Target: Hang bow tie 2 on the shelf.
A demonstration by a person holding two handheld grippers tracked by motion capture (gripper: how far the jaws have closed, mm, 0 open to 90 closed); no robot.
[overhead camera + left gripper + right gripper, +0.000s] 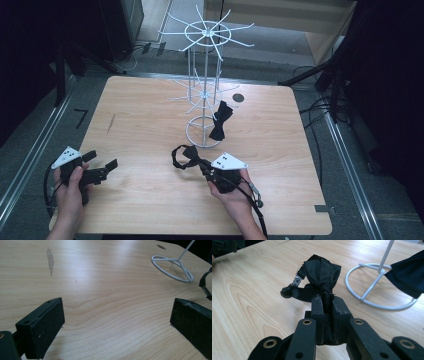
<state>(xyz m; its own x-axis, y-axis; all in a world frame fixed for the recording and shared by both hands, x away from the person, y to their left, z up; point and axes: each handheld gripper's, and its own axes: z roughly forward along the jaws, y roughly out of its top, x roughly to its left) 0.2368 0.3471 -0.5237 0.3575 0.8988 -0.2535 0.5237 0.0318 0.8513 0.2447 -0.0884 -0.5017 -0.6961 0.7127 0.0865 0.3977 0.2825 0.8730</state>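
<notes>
A black bow tie point(186, 156) point(320, 275) with a strap and a small metal clasp is pinched in my right gripper point(202, 166) point(327, 302), which is shut on the fabric just above the wooden table point(150, 210). A second black bow tie point(220, 120) point(408, 277) hangs from a lower arm of the white wire stand point(205, 90), above its round base ring point(172, 267) point(372, 302). My left gripper point(102, 166) point(115, 325) rests at the table's front left, jaws wide apart, with bare wood between them.
The stand's thin wire arms point(210, 32) spread wide at two levels over the table's middle back. A dark round hole point(238, 97) sits in the tabletop right of the stand. A grey scuff point(50, 261) marks the wood. Metal rails point(350, 165) flank the table.
</notes>
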